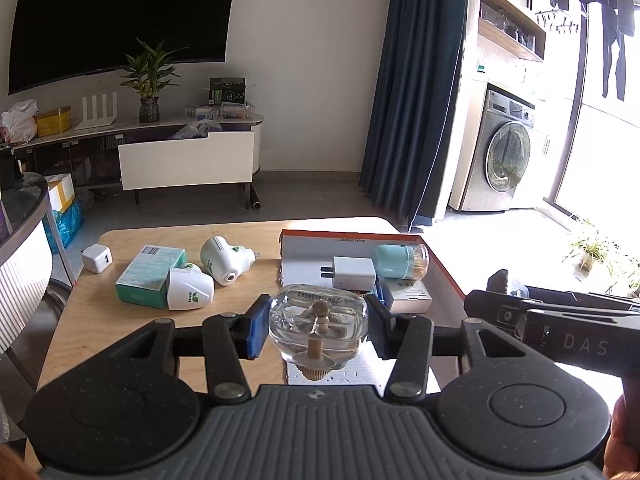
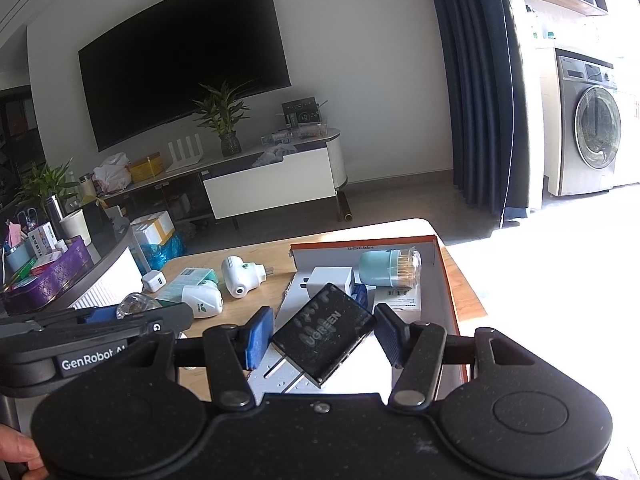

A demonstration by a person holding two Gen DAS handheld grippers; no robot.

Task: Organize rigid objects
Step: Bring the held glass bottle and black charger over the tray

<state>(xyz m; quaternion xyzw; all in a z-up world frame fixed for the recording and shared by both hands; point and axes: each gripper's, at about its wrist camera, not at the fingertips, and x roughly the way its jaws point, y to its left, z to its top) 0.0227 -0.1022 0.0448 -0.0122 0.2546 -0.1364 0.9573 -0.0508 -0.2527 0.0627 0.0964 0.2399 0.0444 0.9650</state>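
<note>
My left gripper (image 1: 318, 326) is shut on a clear glass bottle (image 1: 318, 320) and holds it above the near edge of the orange-rimmed cardboard box (image 1: 352, 237). My right gripper (image 2: 324, 336) is shut on a black UGREEN charger (image 2: 324, 332), tilted, prongs toward me, above the box (image 2: 446, 276). In the box lie a white charger (image 1: 354, 272), a teal toothpick holder (image 1: 400, 262) and a small white carton (image 1: 410, 296). On the wooden table (image 1: 100, 320) left of the box lie two white plug-in devices (image 1: 226, 258), (image 1: 190, 290), a teal carton (image 1: 150, 274) and a small white adapter (image 1: 97, 258).
The right gripper's body (image 1: 560, 328) is close on the right of the left one. The table's far edge drops to the floor. A round side table (image 2: 60, 276) with clutter stands to the left. A TV stand (image 1: 184, 152), curtain and washing machine (image 1: 506, 156) stand behind.
</note>
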